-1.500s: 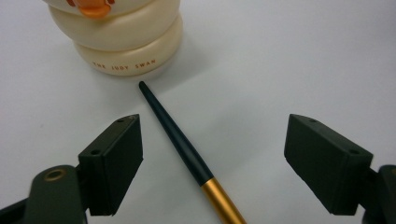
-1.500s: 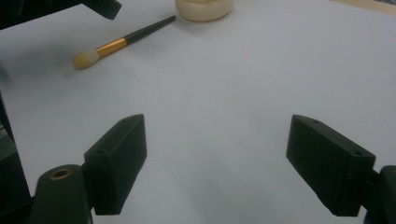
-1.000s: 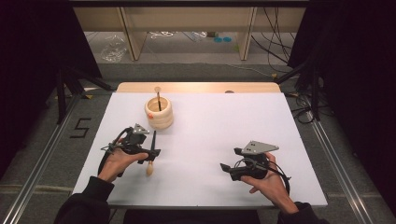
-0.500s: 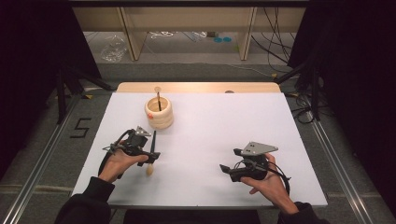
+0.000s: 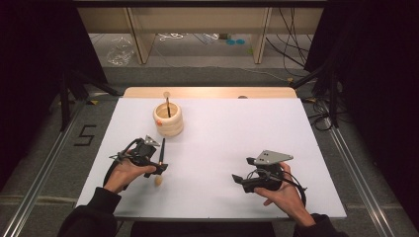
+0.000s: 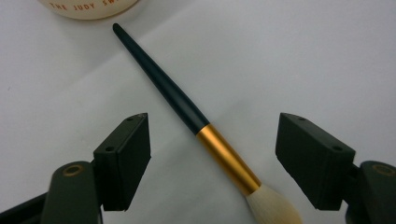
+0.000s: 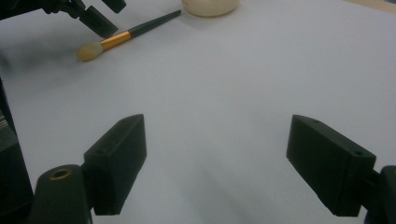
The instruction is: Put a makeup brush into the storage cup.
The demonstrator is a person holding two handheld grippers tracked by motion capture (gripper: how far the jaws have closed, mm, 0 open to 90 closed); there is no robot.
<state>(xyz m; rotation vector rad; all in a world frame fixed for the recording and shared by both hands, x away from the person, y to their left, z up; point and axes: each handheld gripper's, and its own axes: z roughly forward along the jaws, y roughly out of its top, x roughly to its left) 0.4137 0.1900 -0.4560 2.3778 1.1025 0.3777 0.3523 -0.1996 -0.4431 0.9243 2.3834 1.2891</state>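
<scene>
A makeup brush with a dark handle, gold ferrule and pale bristles lies flat on the white table. My left gripper hangs over it with a jaw on either side of the ferrule. Its jaws have just been closing a little, and the pads stand clear of the brush. In the high view the left gripper sits at the near left, over the brush. Near the front right, my right gripper is open with nothing between its jaws. A cream ribbed holder behind the brush has another brush upright in it.
A wooden strip runs along the table's far edge. Bare table lies between the two grippers. On the floor there is a "5" mark at the left and cables at the right. From the right gripper view the brush and holder are far off.
</scene>
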